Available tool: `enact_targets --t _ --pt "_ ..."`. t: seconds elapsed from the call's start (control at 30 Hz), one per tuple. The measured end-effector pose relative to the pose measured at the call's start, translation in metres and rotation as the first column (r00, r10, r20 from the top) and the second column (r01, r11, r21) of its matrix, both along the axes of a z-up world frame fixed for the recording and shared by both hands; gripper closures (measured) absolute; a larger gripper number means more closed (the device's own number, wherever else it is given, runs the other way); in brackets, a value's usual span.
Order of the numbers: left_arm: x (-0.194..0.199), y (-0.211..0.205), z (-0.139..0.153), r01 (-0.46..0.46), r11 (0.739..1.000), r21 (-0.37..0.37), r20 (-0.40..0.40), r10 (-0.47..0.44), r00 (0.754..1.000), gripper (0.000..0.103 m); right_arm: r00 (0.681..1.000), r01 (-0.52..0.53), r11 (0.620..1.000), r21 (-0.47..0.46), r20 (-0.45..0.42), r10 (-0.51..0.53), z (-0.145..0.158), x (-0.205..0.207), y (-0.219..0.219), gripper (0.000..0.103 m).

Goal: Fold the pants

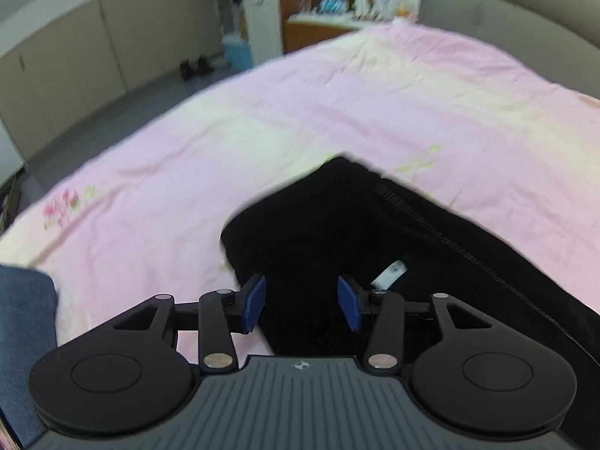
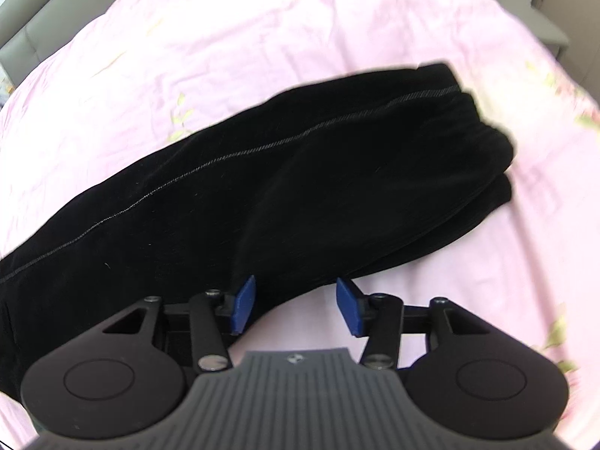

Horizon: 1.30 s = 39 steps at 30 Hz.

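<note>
Black pants (image 1: 318,232) lie on a pink bedsheet (image 1: 262,123), folded lengthwise with a grey side seam. A white label (image 1: 390,273) shows on them in the left wrist view. My left gripper (image 1: 302,302) is open and empty, just above the near end of the pants. In the right wrist view the pants (image 2: 300,172) stretch from lower left to the bunched end at upper right. My right gripper (image 2: 296,303) is open and empty over the pants' near edge, its left pad (image 2: 243,302) over the cloth.
The pink sheet (image 2: 225,30) covers a wide bed with a grey headboard (image 1: 506,11). Beige cabinets (image 1: 93,45), a white cabinet and a cluttered desk (image 1: 337,11) stand beyond the bed. Blue denim cloth (image 1: 22,322) shows at the left edge.
</note>
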<state>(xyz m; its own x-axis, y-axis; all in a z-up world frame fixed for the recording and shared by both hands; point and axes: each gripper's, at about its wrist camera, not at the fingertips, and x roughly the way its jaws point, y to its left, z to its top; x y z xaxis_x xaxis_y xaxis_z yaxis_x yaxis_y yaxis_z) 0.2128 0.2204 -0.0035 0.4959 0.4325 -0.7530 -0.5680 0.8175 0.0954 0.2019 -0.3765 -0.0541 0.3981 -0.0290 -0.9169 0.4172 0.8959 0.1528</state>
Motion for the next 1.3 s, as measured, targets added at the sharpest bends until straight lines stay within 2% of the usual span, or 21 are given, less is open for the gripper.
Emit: enact_targets --t 0.07,0.13,0.2,0.33,0.47,0.63,0.77,0.9,0.97,1.07,1.23,1.3 --pt "-0.005 -0.025 0.017 0.076 0.997 0.018 0.037 -0.076 0.996 0.047 1.000 -0.019 0.999 -0.031 0.012 0.019 0.007 -0.007 -0.008 0.047" --pt "-0.008 -0.050 0.028 0.167 0.986 0.000 0.064 -0.166 0.984 0.045 0.999 -0.026 0.998 -0.049 0.019 0.027 0.013 -0.013 -0.015 0.045" --pt "-0.008 -0.080 0.036 0.273 0.961 -0.035 0.073 -0.270 0.960 0.045 0.999 -0.030 0.998 -0.062 0.021 0.031 0.017 -0.021 -0.024 0.045" --pt "-0.008 -0.137 0.039 0.461 0.881 -0.105 0.093 -0.453 0.887 0.045 0.997 -0.061 0.994 -0.087 0.037 0.064 0.020 -0.030 -0.046 0.042" --pt "-0.005 -0.186 0.026 0.593 0.793 -0.143 0.106 -0.583 0.805 0.045 0.990 -0.110 0.986 -0.124 0.070 0.119 0.031 -0.042 -0.064 0.038" --pt "-0.001 -0.238 0.008 0.696 0.703 -0.147 0.098 -0.690 0.717 0.045 0.986 -0.128 0.986 -0.111 0.095 0.139 0.038 -0.050 -0.097 0.038" --pt "0.004 -0.275 -0.009 0.740 0.651 -0.168 0.066 -0.742 0.668 0.045 0.987 -0.106 0.990 -0.095 0.108 0.116 0.033 -0.049 -0.126 0.039" --pt "0.003 -0.308 -0.025 0.772 0.612 -0.170 0.024 -0.781 0.624 0.045 0.992 -0.045 0.999 -0.005 0.116 0.046 0.012 -0.041 -0.156 0.041" --pt "0.005 -0.320 -0.033 0.782 0.602 -0.164 -0.001 -0.792 0.610 0.045 0.993 -0.003 0.997 0.072 0.120 -0.006 -0.002 -0.037 -0.170 0.049" --pt "0.008 -0.329 -0.044 0.786 0.596 -0.165 -0.030 -0.800 0.600 0.045 0.991 0.061 0.981 0.183 0.109 -0.082 -0.023 -0.028 -0.184 0.058" --pt "0.013 -0.334 -0.054 0.784 0.600 -0.160 -0.060 -0.799 0.599 0.045 0.968 0.196 0.917 0.347 0.081 -0.237 -0.056 -0.018 -0.204 0.060" --pt "0.014 -0.335 -0.055 0.787 0.598 -0.154 -0.069 -0.801 0.595 0.045 0.950 0.247 0.898 0.363 0.089 -0.298 -0.058 -0.017 -0.210 0.080"
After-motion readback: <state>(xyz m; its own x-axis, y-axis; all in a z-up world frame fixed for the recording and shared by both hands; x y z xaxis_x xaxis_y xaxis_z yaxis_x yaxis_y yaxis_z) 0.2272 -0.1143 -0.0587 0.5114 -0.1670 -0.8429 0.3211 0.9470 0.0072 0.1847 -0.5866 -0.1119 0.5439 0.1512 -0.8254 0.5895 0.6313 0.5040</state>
